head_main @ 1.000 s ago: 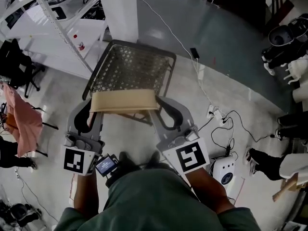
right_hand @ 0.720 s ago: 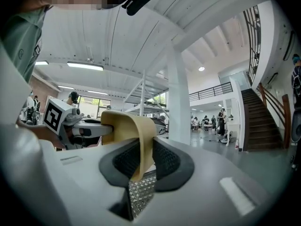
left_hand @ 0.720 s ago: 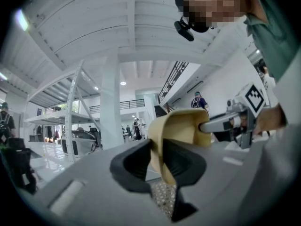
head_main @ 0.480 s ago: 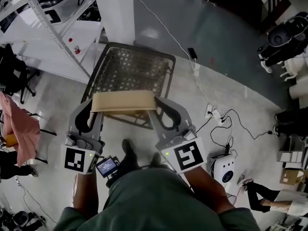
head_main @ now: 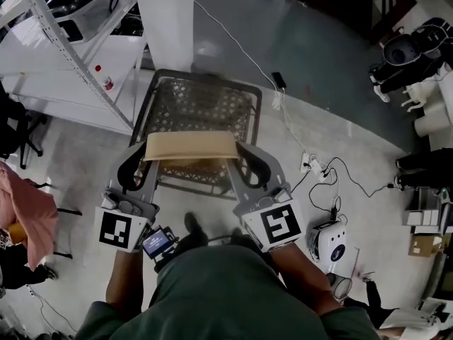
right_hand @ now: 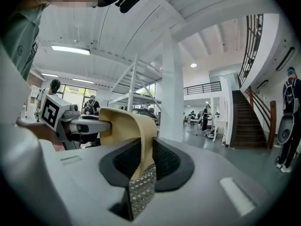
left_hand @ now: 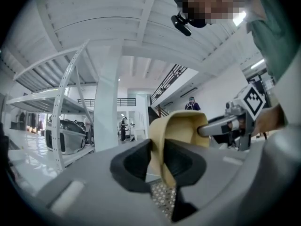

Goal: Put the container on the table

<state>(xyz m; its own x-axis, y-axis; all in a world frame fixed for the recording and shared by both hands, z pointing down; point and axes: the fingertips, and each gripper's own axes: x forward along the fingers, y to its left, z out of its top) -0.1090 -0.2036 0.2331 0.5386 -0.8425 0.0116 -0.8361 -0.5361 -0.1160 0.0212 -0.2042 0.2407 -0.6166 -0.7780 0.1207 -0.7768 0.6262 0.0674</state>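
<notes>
The container is a dark grey perforated basket [head_main: 195, 108] with a tan band [head_main: 191, 146] along its near rim, carried above the floor. My left gripper [head_main: 147, 156] is shut on the band's left end. My right gripper [head_main: 238, 156] is shut on its right end. In the left gripper view the tan band [left_hand: 162, 149] runs pinched between the dark pads, with the mesh wall [left_hand: 162, 199] below and the right gripper [left_hand: 235, 124] across from it. The right gripper view has the same band [right_hand: 141, 145] clamped, and the left gripper [right_hand: 70, 121] opposite.
A white pillar [head_main: 166, 20] rises just beyond the basket. A metal shelving rack [head_main: 60, 44] with a white surface [head_main: 42, 66] stands at the left. Cables and a power strip [head_main: 311, 167] lie on the floor at the right, near a small white device [head_main: 329, 243]. A staircase [right_hand: 251, 121] is far right.
Both grippers and the basket have travelled forward together across the floor toward the pillar and the rack. The hold on the tan band is the same.
</notes>
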